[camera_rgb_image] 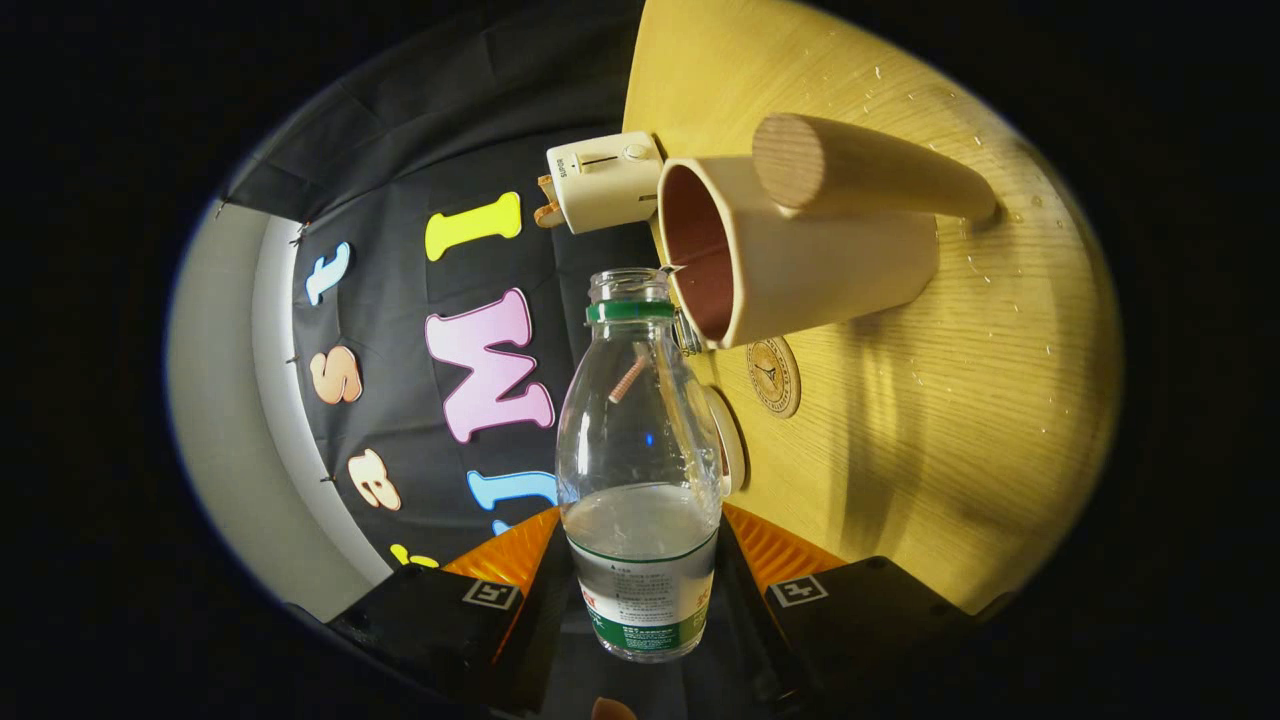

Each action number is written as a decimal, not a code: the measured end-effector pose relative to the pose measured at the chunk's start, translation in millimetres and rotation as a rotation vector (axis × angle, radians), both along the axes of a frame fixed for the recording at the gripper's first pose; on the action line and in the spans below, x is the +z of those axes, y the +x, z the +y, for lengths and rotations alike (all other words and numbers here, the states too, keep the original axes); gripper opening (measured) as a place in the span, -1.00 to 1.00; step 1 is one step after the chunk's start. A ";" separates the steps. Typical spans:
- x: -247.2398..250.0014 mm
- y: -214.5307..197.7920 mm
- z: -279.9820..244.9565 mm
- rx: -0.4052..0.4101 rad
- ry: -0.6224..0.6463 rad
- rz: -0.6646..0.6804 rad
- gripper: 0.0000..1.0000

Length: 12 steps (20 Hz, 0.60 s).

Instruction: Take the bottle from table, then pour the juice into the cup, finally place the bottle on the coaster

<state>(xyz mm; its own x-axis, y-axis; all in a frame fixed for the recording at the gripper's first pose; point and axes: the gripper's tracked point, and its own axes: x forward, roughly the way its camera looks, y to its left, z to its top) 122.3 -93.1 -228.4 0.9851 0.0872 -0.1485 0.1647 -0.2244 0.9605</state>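
Observation:
My gripper (640,565) is shut on a clear plastic bottle (640,430), with both fingers pressing on its labelled lower part. The bottle has no cap and a green neck ring. Clear liquid fills the part nearest the fingers. The whole scene looks turned on its side, so the bottle lies roughly level with the wooden table (930,420). Its open mouth is right next to the rim of a cream cup (800,265) with a reddish-brown inside. A thick wooden handle (850,170) sticks out of the cup. A round wooden coaster (773,376) lies on the table by the cup's rim side, beyond the fingers.
A white box-shaped appliance (605,180) stands behind the cup near the table edge. A white round disc (732,440) lies close to the bottle's side. Water droplets dot the tabletop around the cup. The black booth cloth hangs beyond the table edge.

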 end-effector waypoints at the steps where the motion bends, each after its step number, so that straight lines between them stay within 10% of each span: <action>1: -0.2 -1.8 0.5 0.001 0.004 0.001 0.51; 12: 8.4 3.2 -5.4 -0.028 0.062 -0.009 0.51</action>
<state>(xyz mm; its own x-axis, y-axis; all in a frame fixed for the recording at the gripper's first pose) 125.5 -98.4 -219.9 0.9885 0.0688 -0.1348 0.1490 -0.2879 0.9460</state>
